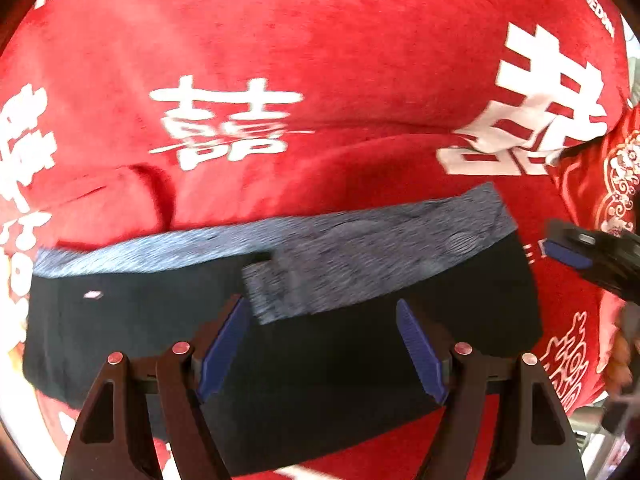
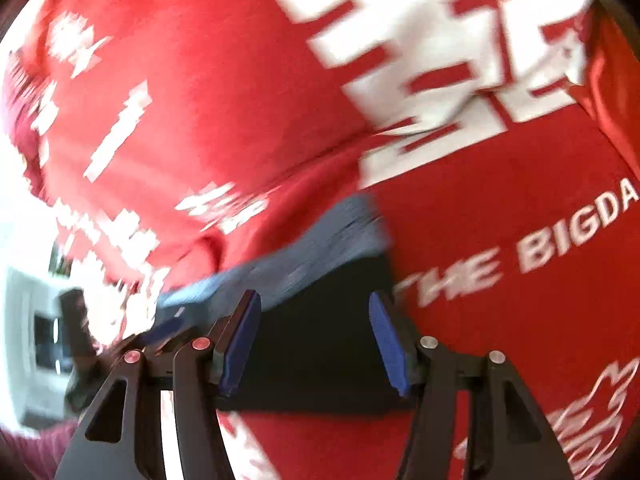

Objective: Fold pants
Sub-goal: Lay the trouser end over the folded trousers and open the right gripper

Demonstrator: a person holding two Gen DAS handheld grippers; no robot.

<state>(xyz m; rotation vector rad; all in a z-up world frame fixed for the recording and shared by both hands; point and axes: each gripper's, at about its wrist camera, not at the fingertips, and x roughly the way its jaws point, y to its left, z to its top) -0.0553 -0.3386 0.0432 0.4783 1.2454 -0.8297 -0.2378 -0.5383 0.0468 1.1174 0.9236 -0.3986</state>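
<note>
Left wrist view: folded dark pants (image 1: 320, 340) on the red cloth (image 1: 280, 40); left gripper (image 1: 320, 344) gapes wide, right gripper (image 2: 314, 336) likewise, at 3 o'clock.

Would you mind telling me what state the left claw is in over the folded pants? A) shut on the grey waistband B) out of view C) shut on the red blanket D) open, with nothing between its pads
D: in the left wrist view the left claw has its blue pads spread wide apart above the dark pants, gripping neither the grey waistband nor the red blanket.
</note>
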